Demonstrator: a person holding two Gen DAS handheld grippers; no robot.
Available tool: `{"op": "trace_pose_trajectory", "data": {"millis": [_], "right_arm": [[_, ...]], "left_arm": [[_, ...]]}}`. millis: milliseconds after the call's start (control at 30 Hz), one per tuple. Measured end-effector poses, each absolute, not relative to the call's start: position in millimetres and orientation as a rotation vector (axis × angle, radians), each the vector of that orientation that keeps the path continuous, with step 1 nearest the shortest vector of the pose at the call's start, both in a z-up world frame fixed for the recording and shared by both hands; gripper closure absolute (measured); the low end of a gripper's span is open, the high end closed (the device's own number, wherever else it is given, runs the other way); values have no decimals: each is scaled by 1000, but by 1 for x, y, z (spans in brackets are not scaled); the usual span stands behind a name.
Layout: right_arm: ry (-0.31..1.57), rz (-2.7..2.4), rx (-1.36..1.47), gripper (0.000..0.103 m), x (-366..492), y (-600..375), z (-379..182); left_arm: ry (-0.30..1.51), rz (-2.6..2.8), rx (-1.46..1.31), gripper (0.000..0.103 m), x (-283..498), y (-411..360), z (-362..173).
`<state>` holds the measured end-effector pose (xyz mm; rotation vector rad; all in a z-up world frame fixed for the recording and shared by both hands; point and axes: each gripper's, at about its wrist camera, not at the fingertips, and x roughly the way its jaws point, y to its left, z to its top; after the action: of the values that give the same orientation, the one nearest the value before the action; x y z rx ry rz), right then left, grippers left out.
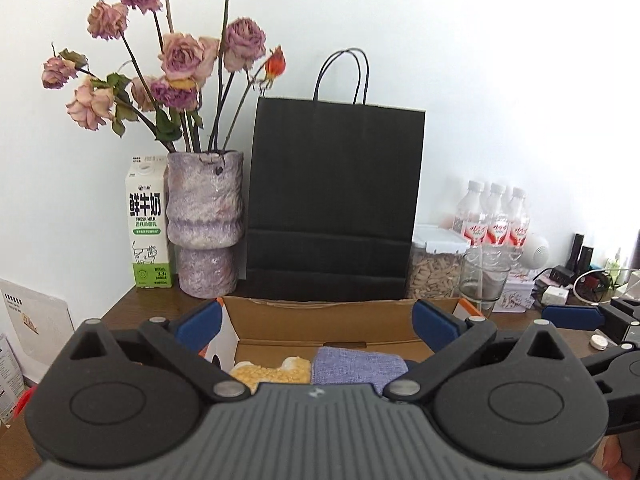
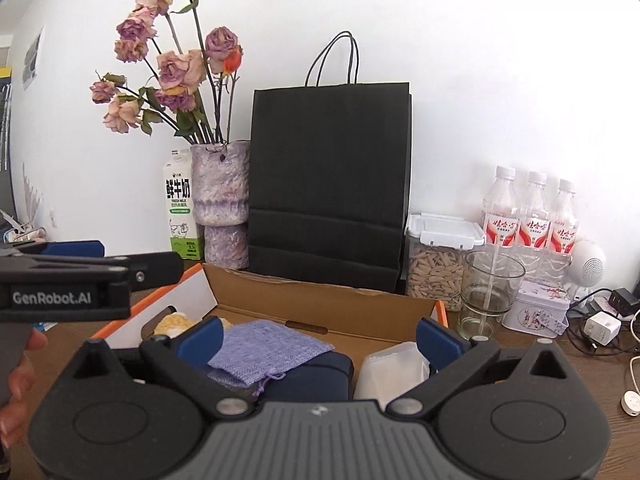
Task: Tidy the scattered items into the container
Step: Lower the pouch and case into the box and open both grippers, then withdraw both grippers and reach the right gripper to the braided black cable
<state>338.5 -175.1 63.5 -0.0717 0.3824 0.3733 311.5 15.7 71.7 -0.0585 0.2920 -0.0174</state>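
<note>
Box [image 2: 320, 308] of cardboard on table [image 2: 520, 360], holding lilac pouch [image 2: 272, 346], yellow knit item [image 1: 272, 372], white packet [image 2: 394, 368]. Left tool [image 1: 316, 320] and right tool [image 2: 318, 338] both spread wide, empty, above box.

The cardboard box [image 2: 320, 300] has plain brown, matt inner walls and a white and orange printed outer face. Inside lies a lilac pouch [image 2: 268, 344] of coarse woven cloth and a yellow item [image 1: 272, 372] with a nubbly, fleecy surface. The black paper bag [image 1: 332, 200] is matt, with creases across its lower part. The vase [image 1: 206, 216] looks rough and mottled. The table [image 2: 520, 360] is dark wood grain. The glass [image 2: 488, 300] and bottles [image 2: 532, 220] are clear and glossy.
</note>
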Motion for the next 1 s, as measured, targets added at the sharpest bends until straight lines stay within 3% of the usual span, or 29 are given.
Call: {"op": "trace_pose_trajectory", "data": {"millis": [533, 1000], "right_arm": [[369, 364, -95, 0, 255, -195, 71], [437, 374, -112, 0, 174, -213, 52]], "left_arm": [[269, 6, -100, 0, 227, 29, 84], [336, 66, -95, 0, 155, 44, 64]]}}
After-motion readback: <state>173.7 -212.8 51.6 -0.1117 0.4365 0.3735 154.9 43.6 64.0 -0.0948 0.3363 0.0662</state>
